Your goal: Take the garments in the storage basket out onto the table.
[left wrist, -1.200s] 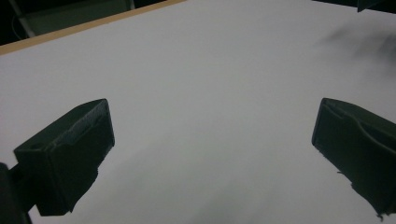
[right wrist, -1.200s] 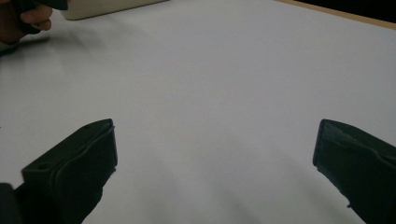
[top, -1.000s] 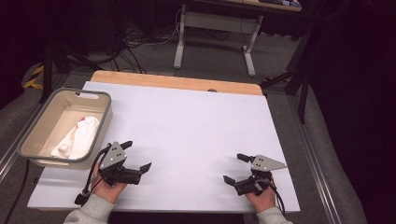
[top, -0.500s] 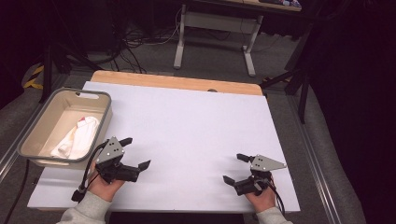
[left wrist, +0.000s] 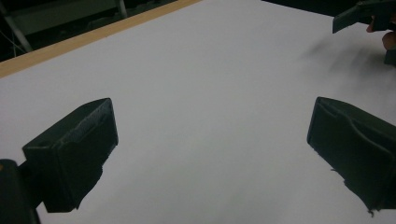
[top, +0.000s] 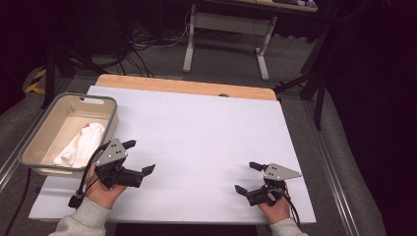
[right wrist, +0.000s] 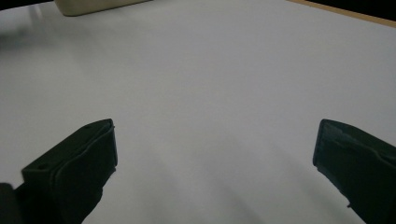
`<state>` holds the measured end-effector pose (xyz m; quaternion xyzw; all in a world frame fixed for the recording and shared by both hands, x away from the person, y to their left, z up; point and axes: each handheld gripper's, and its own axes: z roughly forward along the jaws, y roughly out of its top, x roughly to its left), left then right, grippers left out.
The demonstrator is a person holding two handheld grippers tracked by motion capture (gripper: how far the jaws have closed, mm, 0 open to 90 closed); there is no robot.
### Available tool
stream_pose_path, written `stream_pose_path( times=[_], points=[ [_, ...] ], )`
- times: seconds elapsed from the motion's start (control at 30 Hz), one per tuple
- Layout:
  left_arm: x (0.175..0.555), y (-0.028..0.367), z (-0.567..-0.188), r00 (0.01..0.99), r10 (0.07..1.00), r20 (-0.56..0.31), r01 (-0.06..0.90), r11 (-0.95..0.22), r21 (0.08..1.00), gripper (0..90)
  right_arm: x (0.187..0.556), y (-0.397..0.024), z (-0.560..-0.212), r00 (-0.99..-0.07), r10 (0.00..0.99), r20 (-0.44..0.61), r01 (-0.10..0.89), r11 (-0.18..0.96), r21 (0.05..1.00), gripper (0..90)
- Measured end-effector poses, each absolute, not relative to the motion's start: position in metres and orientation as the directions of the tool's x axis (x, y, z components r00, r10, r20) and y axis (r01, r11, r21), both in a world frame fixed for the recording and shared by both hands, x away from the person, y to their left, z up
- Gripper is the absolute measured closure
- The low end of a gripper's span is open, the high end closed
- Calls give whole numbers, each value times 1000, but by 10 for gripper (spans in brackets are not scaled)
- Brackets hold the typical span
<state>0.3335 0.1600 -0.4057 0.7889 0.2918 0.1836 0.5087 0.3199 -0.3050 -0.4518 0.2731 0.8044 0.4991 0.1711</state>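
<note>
A beige tub [top: 29,147] stands at the table's left edge with a white cloth [top: 81,144] lying in it. My left gripper [top: 139,156] rests low over the white table just right of the tub, open, nothing between its jaws. In the left gripper view both black fingers [left wrist: 74,149] stand wide apart over bare white surface. My right gripper [top: 247,177] sits near the front right of the table, open and holding nothing. Its own view shows its fingers [right wrist: 74,168] spread over the table, with the tub's base [right wrist: 93,5] at the top edge.
The white sheet [top: 196,132] covers the table, with a wooden strip [top: 182,87] along the far edge. A metal rail [top: 339,196] runs along the right side. Beyond the table stand desk legs [top: 189,39] and cables on the floor.
My left gripper has drifted slightly left and toward the front edge, nearer the tub. The right gripper has stayed where it was.
</note>
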Motion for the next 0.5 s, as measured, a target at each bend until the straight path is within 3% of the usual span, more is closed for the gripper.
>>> stream_pose_path(
  times=[0.5],
  points=[
    [340,172,-386,760,650,-1,284,-331,900,26,320,-305,-452,-793,609,1,271,352,896,5]
  ],
)
